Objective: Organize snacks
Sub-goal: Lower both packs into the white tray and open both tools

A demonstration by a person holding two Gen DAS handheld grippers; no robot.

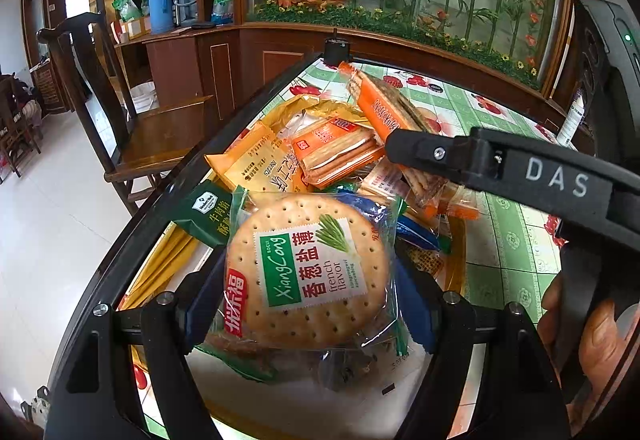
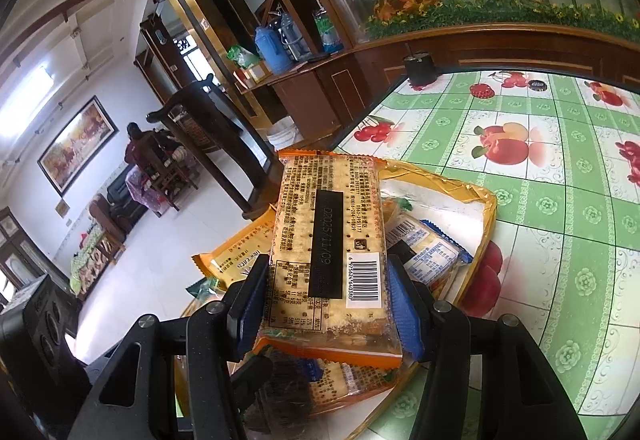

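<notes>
In the left wrist view, the left gripper (image 1: 310,304) is clamped on a round cracker pack (image 1: 308,268): both blue pads touch its clear wrapper, one on each side, low in the centre of the frame. The pack is held above a gold tray (image 1: 456,272) that is full of snacks, with yellow and orange packs piled in the middle of the frame. A green packet (image 1: 208,210) sticks out over the left edge of the tray. The tray sits close to the dark curved table edge (image 1: 240,120), which runs from lower left up to the centre top. Left of this edge there is open white floor, and a wooden chair (image 1: 160,136) stands just beside the table. The right gripper comes in from the right side of the frame, over the orange packs.

In the right wrist view, the right gripper (image 2: 326,304) is clamped on a long orange cracker pack (image 2: 324,240), its back side with the barcode facing the camera. The pads press the two long sides near the lower end, and the pack points up toward the centre of the frame. Under it lies the gold tray (image 2: 486,208), with a blue packet (image 2: 436,252) at the right. To the right and above the tray, the green fruit-pattern tablecloth (image 2: 560,180) is mostly bare. A small black cup (image 2: 418,70) stands near the far table edge at centre top.
</notes>
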